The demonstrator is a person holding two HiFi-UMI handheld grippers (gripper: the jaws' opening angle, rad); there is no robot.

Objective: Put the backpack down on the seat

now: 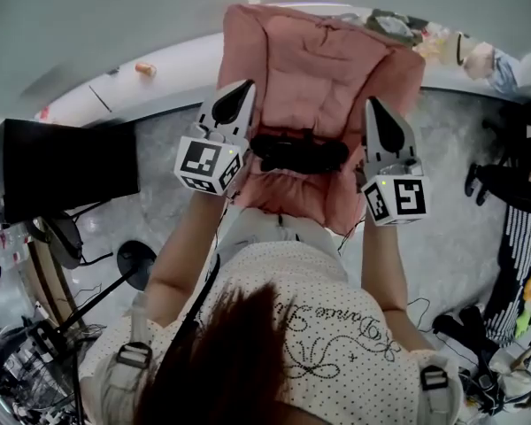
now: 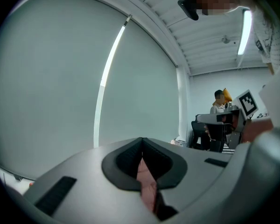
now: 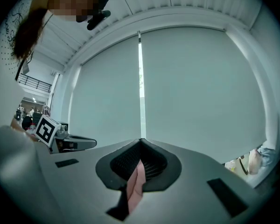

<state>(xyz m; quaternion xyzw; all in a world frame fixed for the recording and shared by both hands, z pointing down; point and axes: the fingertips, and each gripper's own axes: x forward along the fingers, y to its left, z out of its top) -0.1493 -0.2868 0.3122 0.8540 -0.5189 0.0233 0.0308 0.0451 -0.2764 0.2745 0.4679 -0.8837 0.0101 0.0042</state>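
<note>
A pink padded backpack (image 1: 314,69) hangs in the air in front of me, with its black top handle (image 1: 299,153) toward my chest. Both grippers point upward along its sides. My left gripper (image 1: 233,103) is shut on a strip of pink fabric (image 2: 147,181) at the bag's left edge. Over on the bag's right edge, my right gripper (image 1: 382,124) is shut on another pink strip (image 3: 136,183). In both gripper views the jaws meet on the fabric, with a pale blind behind them. No seat is clearly visible in any view.
A black flat-topped object (image 1: 66,166) stands at my left, with a round-based stand and cables (image 1: 133,259) on the marbled floor. A white ledge (image 1: 168,60) runs along the wall, and clutter (image 1: 442,42) sits at its right end. A person (image 2: 219,101) sits far off.
</note>
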